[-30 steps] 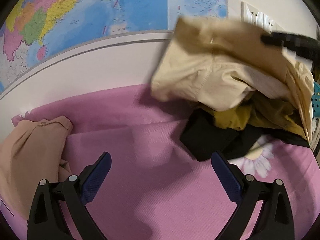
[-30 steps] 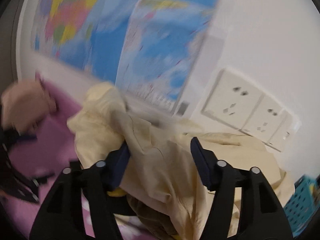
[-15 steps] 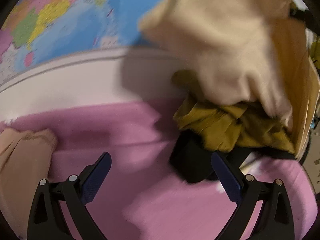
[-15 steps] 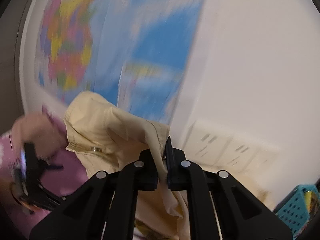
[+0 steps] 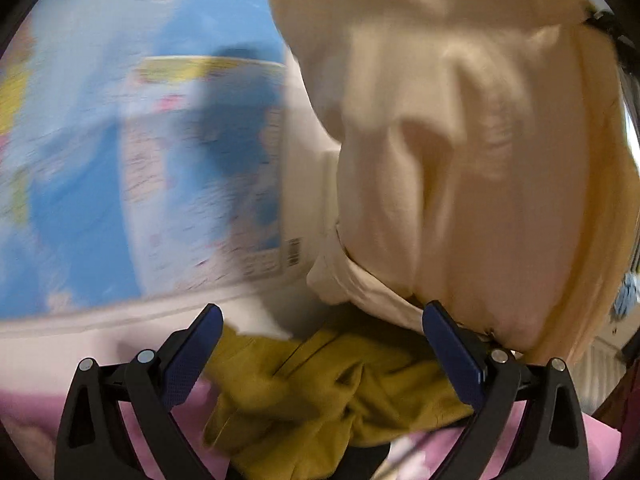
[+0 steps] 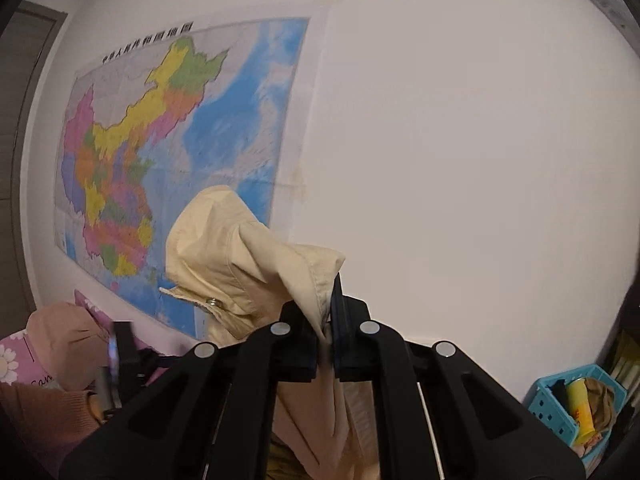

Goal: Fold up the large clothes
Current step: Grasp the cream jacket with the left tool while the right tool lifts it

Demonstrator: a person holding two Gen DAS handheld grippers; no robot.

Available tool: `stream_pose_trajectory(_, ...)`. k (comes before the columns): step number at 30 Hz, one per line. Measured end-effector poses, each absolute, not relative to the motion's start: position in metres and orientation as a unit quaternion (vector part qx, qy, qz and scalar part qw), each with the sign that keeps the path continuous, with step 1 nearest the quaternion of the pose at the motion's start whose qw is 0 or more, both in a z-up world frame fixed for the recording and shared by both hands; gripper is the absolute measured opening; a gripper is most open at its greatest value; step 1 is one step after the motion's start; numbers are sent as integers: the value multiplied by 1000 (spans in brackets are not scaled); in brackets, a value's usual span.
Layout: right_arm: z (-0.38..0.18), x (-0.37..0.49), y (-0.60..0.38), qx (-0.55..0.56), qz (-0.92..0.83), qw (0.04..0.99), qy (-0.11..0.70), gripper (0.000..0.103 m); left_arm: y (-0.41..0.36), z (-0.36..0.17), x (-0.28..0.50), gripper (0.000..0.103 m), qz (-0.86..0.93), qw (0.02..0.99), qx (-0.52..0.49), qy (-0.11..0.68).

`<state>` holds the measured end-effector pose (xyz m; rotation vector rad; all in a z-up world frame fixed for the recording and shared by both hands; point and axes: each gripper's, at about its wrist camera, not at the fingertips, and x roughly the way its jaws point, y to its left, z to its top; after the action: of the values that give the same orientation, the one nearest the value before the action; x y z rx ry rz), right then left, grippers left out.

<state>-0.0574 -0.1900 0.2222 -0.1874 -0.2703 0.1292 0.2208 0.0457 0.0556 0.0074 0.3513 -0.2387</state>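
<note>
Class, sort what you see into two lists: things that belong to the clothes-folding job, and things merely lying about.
Job: cream garment, pinched by right gripper; mustard garment; open left gripper; pink-tan garment.

Lying about: wall map; blue basket.

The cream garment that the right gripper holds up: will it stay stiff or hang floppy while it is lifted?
Probably floppy: the cream garment droops in soft folds from the right gripper, whose jaws pinch only one edge. It looks light, since this small pinch carries it. Its loose lower part hangs over the mustard garment and may drag it.
</note>
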Motion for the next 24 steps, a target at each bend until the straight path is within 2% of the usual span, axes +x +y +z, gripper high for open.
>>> stream_pose_trajectory(4,216,-64,-205,-83,68,985,-137,5,22,58,251,97,-152,974,25,168)
stream_pose_trajectory(5,216,-63,-207,-80,67,985,-135,5,18,59,257,88,-171,971,25,166)
stream_pose_trajectory(6,213,-64,-212,-76,65,986,-136,5,12,60,259,77,-177,970,28,163)
stream_pose_trajectory(7,210,-67,-218,-74,61,986,-137,5,8,61,260,41,-192,967,32,164)
stream_pose_trajectory(8,208,-69,-224,-68,56,987,-136,5,0,63,260,17,-197,965,38,168)
stream_pose_trajectory(11,208,-85,-242,-50,33,988,-144,5,-3,78,252,9,-199,966,25,165)
stream_pose_trajectory(17,234,-182,-253,-50,12,974,-219,4,15,160,201,7,-205,975,-15,89)
stream_pose_trajectory(21,243,-250,-241,-53,26,966,-253,4,43,231,124,7,-201,979,-34,15)
stream_pose_trajectory(24,231,-289,-228,-58,40,963,-262,4,67,261,55,7,-172,985,-15,-10)
